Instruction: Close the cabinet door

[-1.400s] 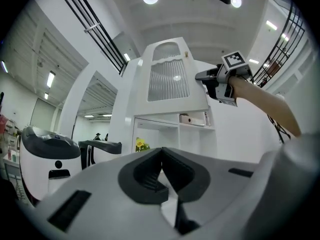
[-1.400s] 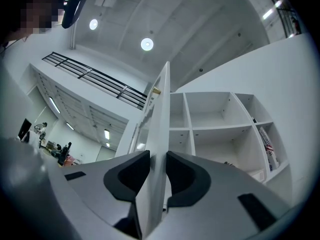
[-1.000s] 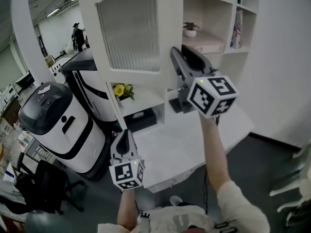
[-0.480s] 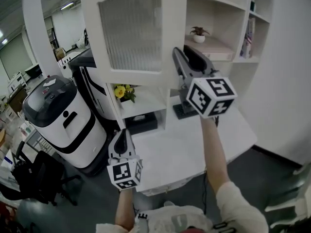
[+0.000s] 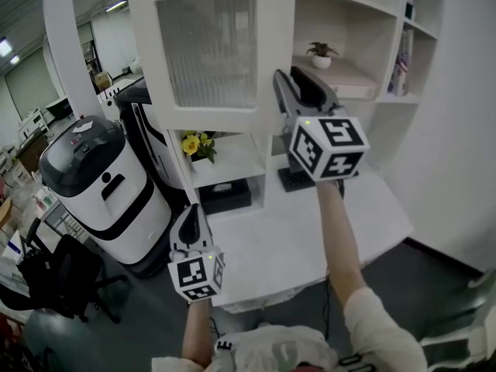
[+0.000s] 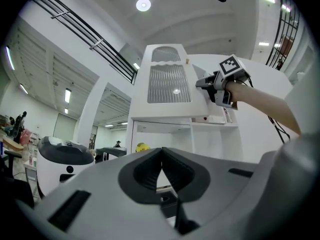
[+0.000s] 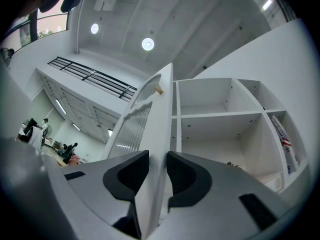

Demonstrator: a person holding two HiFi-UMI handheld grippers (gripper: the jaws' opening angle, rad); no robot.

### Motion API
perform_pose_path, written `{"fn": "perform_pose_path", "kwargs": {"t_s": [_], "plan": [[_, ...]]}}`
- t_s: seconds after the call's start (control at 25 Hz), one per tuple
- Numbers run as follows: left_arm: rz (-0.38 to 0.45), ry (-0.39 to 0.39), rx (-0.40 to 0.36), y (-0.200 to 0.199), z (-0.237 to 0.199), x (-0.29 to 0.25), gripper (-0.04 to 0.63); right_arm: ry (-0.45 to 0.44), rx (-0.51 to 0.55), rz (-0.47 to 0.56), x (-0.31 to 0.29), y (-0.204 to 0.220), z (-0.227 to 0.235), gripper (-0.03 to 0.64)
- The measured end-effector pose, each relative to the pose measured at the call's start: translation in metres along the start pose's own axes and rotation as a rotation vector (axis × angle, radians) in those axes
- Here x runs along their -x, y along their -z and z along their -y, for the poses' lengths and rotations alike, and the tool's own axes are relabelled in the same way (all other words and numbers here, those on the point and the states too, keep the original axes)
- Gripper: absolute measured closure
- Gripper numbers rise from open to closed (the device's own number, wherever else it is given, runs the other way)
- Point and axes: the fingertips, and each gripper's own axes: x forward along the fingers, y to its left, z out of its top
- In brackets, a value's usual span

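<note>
Currently the right gripper (image 5: pixel 290 93) is clamped on the free edge of the cabinet door (image 5: pixel 209 53), which stands swung open above the desk's (image 5: pixel 294 231) back-left corner. The left gripper (image 5: pixel 194 215) is closed and empty, low by the desk's front-left edge.
</note>
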Motion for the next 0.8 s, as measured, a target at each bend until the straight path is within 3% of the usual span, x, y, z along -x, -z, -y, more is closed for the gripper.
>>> {"fn": "perform_pose_path", "kwargs": {"t_s": [0.16,0.8], "plan": [[-0.004,-0.023,-0.003,0.002,-0.003,0.001,0.591,0.029,0.059,0.002,-0.007,0.003,0.004,0.52],[-0.04,-0.075,-0.012,0.019,-0.006,-0.013,0.59,-0.009,0.025,-0.009,-0.036,0.02,0.022,0.52]]}}
